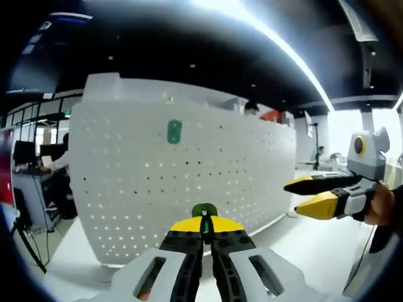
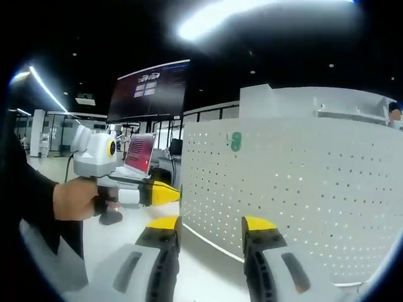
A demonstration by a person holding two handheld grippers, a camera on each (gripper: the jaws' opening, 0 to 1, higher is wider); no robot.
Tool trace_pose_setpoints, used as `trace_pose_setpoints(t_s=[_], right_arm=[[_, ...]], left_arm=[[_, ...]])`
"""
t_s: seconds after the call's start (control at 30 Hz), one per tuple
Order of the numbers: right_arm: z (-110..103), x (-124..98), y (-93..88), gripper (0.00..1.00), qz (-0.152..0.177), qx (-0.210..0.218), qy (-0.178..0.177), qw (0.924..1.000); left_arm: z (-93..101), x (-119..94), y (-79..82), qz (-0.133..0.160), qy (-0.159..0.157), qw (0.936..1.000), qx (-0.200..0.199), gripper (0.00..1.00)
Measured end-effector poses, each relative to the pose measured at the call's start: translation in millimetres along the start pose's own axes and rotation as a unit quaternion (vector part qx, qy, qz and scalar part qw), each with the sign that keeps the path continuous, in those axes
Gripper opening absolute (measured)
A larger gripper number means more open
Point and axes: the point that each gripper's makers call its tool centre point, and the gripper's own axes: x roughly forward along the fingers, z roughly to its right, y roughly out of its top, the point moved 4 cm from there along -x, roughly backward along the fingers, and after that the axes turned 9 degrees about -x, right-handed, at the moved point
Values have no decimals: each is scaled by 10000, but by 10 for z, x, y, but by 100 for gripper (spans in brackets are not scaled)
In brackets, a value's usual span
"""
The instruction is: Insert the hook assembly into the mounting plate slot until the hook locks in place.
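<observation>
A white perforated mounting plate [image 1: 189,170] stands upright on the table, curving across the left gripper view. A small green hook piece [image 1: 174,131] is fixed high on its face. My left gripper [image 1: 203,220] is low in front of the plate, its yellow-tipped jaws shut on another green hook piece [image 1: 203,209]. My right gripper [image 1: 291,199] enters from the right, open and holding nothing. In the right gripper view the plate [image 2: 302,189] lies to the right with the fixed green piece [image 2: 235,141] near its top left. My right gripper [image 2: 211,225] is open; the left gripper [image 2: 170,192], held by a hand, points toward the plate's edge.
The plate stands on a white table [image 1: 315,245]. A laptop [image 2: 140,154] and a dark overhead screen [image 2: 148,88] are behind the left gripper. Desks with a seated person [image 1: 60,157] lie beyond the plate's left side.
</observation>
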Motion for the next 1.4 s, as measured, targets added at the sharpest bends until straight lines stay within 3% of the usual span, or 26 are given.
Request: trace_pose_setpoints(t_s=[0.5,1.0,1.4], right_arm=[[65,-72,188,40,166,88,-56,9998],[94,-137,346,41,374,177,-54,9991],[98,-150,393,42,405,248,20,9989]], left_arm=[[-128,93,426,106,306,9986,420,3],[-309,288,1043,547,675,9928,826,3],[-391,510,1293,775,936,9877,980,3]])
